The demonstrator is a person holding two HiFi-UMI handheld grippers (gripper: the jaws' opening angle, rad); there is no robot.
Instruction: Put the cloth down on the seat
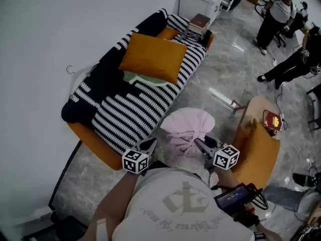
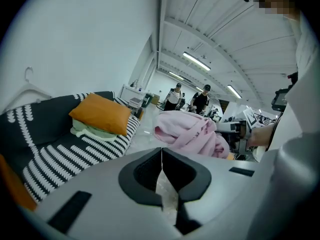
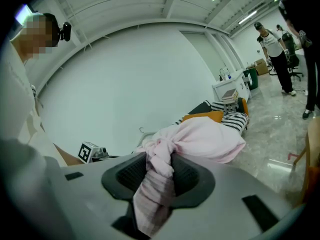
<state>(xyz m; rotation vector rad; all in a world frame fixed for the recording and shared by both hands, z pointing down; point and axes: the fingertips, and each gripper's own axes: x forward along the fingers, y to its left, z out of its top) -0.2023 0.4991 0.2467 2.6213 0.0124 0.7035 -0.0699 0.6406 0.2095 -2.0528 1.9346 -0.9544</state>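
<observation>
Shirt print (image 1: 186, 201): pale emblem above a curved line of lettering, too blurred to read.
Red book or box (image 1: 272, 120): yellow print on its top, too small to read.
Left marker cube (image 1: 135, 161), right marker cube (image 1: 226, 156): black-and-white square codes, no letters or numbers.

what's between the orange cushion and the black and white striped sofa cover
A pale green folded cloth lies under the orange cushion, on the striped sofa cover; the head view and left gripper view both show it.
</observation>
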